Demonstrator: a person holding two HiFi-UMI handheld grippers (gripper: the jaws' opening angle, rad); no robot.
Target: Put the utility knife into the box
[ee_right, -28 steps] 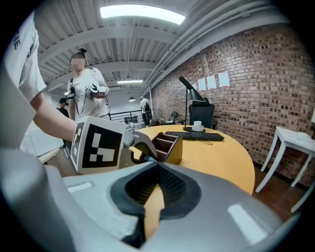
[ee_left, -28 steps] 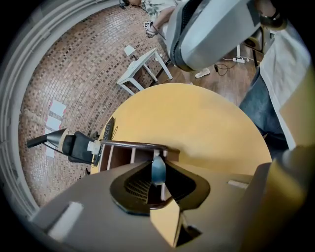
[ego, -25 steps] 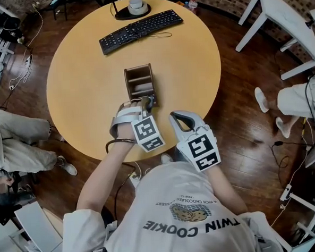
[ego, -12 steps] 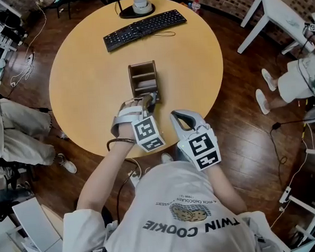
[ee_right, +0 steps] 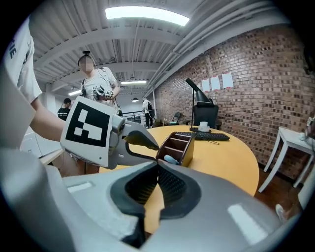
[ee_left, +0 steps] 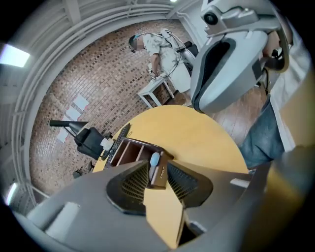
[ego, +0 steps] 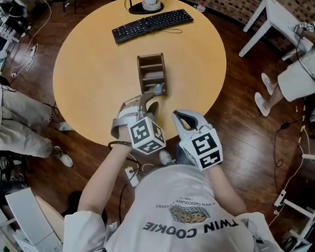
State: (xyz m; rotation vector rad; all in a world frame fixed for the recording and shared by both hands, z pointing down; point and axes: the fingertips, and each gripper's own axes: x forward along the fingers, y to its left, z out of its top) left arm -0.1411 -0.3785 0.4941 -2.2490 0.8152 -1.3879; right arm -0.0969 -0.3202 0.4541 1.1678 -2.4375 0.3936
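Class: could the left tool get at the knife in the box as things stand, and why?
Probably yes: the left tool, jaws just opened and empty, points at the box close ahead, where the knife sticks out of the near compartment.

Your head view is evenly lit from overhead: the table (ego: 90, 73) reads bright yellow without glare, and the box (ego: 151, 74) throws only a faint, soft shadow. Floor (ego: 243, 128) is dimmer, with a dull sheen. In your right gripper view the ceiling light panel (ee_right: 147, 14) blows out white. Both gripper views bow hard, corners black. Near foreground is soft; the brick wall (ee_right: 246, 74) stays sharp.
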